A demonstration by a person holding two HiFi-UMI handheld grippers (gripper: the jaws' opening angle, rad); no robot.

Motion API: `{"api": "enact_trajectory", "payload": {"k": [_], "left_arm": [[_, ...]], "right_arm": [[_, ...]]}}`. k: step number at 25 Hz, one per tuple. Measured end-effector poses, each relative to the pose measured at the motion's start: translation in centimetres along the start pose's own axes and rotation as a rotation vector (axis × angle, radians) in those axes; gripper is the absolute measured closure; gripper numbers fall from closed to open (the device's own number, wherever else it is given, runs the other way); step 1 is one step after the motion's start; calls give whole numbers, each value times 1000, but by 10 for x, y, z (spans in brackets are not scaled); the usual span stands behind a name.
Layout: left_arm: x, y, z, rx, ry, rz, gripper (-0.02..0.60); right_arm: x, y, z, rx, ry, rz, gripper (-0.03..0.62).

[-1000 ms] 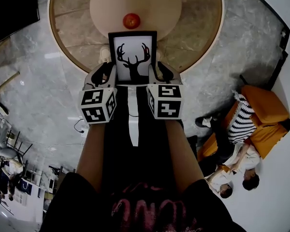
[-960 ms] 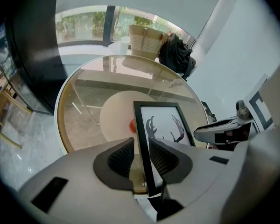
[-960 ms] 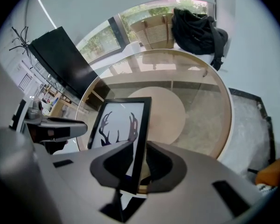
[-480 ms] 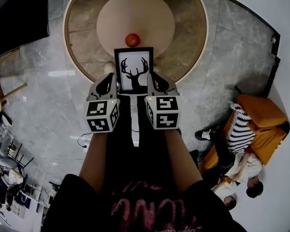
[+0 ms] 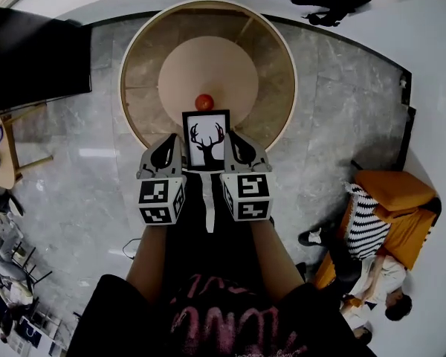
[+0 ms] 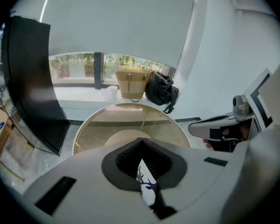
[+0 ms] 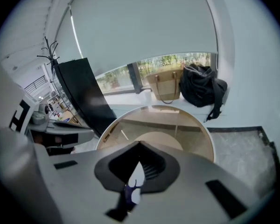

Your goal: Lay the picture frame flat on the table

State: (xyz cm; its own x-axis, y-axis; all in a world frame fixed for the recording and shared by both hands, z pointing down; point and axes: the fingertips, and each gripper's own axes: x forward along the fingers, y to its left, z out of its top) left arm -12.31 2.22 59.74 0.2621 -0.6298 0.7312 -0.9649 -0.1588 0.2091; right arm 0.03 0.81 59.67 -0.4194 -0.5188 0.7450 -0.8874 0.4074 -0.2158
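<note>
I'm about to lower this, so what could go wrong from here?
1. The picture frame is pinched only at its side edges by the left hand-held gripper and right hand-held gripper; uneven lowering could twist it loose.
2. The red fruit on the table lies just beyond the frame, which might land on it.

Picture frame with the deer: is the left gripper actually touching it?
Touching. The left gripper view shows the left gripper with its fingers closed on the edge of the picture frame. The head view agrees.
</note>
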Motion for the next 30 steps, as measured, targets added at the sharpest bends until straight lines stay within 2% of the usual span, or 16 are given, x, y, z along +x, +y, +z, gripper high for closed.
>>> {"api": "enact_trajectory", "payload": {"k": [5, 17, 30], "left_arm": [[-20, -13, 40, 45, -43, -32, 571], [-90, -3, 129, 72, -224, 37, 572], [-158, -25, 202, 124, -385, 53, 571]], "right_arm": [[-23, 7, 42, -46, -56, 2, 572], [-84, 31, 133, -123, -240, -3, 574], [-156, 45, 211, -164, -438, -14, 574]]}}
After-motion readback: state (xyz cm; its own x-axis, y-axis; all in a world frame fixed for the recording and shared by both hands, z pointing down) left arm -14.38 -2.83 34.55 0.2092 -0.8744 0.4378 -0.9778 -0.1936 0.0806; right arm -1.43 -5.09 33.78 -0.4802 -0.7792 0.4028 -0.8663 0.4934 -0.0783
